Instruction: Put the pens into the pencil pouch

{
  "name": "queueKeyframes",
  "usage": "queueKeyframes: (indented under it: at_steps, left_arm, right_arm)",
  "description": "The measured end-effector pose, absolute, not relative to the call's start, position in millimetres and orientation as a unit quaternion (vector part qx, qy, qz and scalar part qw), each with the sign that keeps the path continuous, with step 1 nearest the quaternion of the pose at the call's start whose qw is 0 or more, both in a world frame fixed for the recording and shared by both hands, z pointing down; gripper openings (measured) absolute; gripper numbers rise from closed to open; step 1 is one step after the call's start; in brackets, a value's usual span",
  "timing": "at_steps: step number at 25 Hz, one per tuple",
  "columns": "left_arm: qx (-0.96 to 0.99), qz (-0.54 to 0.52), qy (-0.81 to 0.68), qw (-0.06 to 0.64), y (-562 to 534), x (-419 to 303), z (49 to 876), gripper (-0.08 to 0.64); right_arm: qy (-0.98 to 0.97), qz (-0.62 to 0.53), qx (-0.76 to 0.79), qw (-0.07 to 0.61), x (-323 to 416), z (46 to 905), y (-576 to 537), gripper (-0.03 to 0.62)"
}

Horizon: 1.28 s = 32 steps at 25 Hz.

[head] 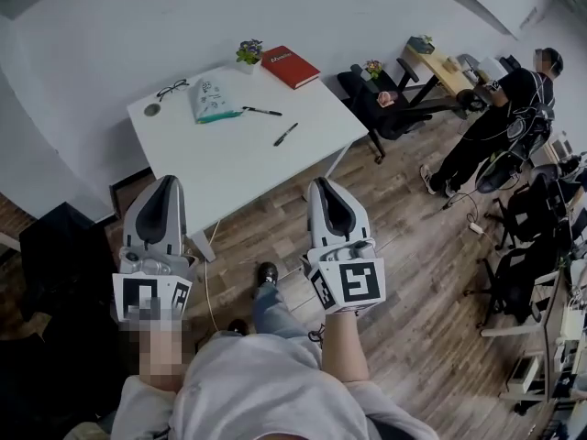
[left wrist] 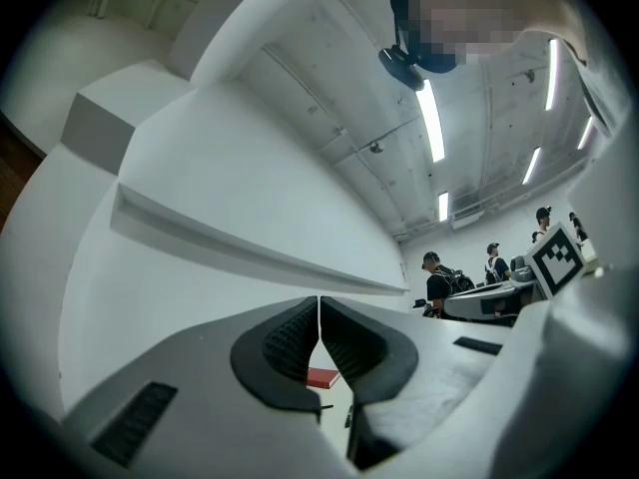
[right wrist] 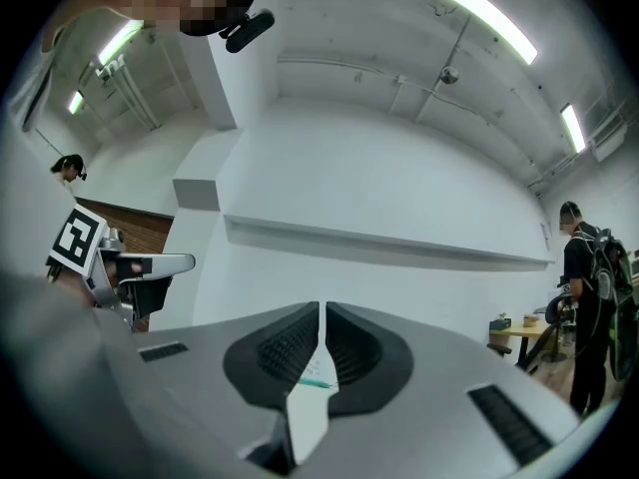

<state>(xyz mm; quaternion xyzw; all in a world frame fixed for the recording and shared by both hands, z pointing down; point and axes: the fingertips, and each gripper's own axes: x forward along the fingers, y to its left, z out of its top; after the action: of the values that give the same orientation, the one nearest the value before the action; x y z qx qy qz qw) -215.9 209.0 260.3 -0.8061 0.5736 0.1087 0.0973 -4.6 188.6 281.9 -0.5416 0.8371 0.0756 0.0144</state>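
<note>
Both my left gripper (head: 167, 183) and my right gripper (head: 323, 185) have their jaws pressed together on nothing, and I hold them short of the white table (head: 229, 168), whose near edge runs just ahead of their tips. Well ahead of my left fingertips the pencil pouch (head: 213, 100) lies toward the table's far side, with the far pen (head: 261, 111) just right of it. The near pen (head: 285, 135) lies ahead between my two grippers, with bare tabletop from it to the near edge, and right of my right fingers the wood floor (head: 413, 246) lies open up to the black chair (head: 376, 106).
</note>
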Motion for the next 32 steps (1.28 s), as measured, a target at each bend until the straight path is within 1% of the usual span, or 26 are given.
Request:
queueKeyframes:
  at_steps: [14,21,28,32]
  left_arm:
    - [-0.775,0.119,0.610,0.112,63,-194,235,0.029]
    - [-0.758,0.122,0.631,0.111,4,-179,237,0.029]
    - [-0.737,0.116,0.657,0.107,-19,-168,245,0.029]
    - [-0.728,0.102,0.669,0.106,-28,-171,251,0.029]
  right_arm:
    - [0.859,0.097,-0.502,0.025,18,253,23,0.041]
    - [0.870,0.105,-0.481,0.028,35,249,-45,0.041]
    - [0.886,0.095,-0.453,0.031,42,257,-84,0.041]
    - [0.895,0.085,-0.437,0.030,33,265,-100,0.041]
